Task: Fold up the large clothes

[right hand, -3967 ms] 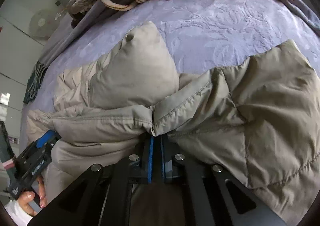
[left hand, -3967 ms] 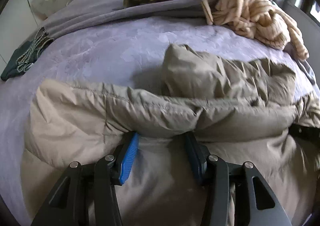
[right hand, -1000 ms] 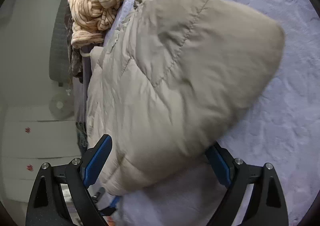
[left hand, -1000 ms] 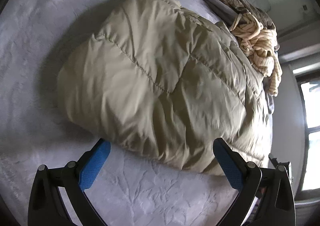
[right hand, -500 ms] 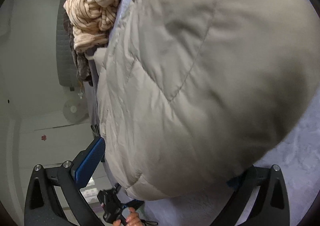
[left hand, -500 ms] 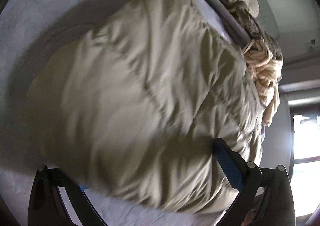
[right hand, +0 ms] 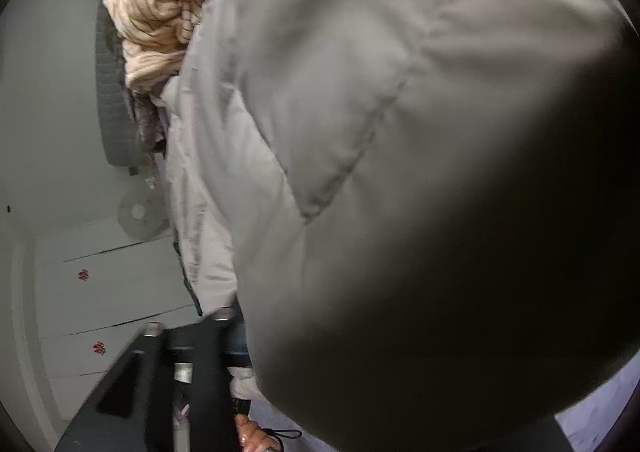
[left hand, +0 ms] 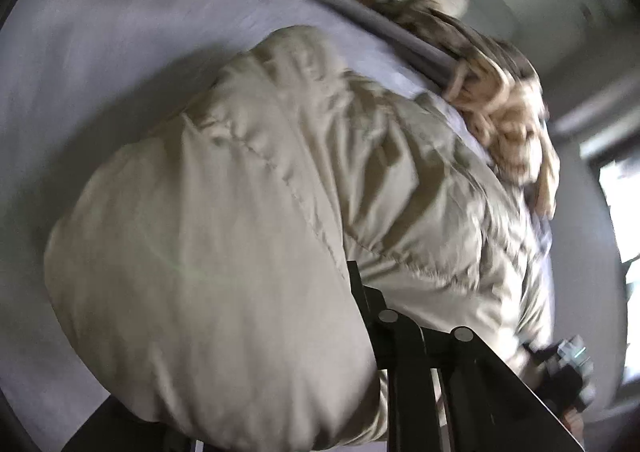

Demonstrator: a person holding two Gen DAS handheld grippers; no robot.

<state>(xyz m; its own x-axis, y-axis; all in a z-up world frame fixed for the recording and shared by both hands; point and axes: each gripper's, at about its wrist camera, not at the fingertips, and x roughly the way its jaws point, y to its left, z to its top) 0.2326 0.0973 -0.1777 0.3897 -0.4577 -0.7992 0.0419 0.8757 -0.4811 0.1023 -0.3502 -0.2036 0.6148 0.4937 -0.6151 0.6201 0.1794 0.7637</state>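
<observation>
A puffy beige down jacket [left hand: 248, 220] lies folded into a bundle on the lilac bedspread [left hand: 100, 64]. In the left wrist view it bulges over my left gripper [left hand: 320, 332]; only the right finger [left hand: 360, 292] shows, pressed into the fabric, the other is buried. In the right wrist view the jacket [right hand: 400, 172] fills nearly the whole frame. My right gripper [right hand: 320, 352] has its left finger [right hand: 224, 336] against the jacket's edge; the other finger is hidden. Both views are blurred.
A heap of striped cream and brown clothes [left hand: 504, 120] lies at the head of the bed, also in the right wrist view [right hand: 156, 20]. White drawers [right hand: 100, 292] and a fan [right hand: 138, 212] stand beyond the bed. A window [left hand: 624, 212] is at right.
Both grippers have pushed in on the jacket's two ends and their jaws have narrowed around the bundle. The jacket now covers most of each view and hides the blue pads.
</observation>
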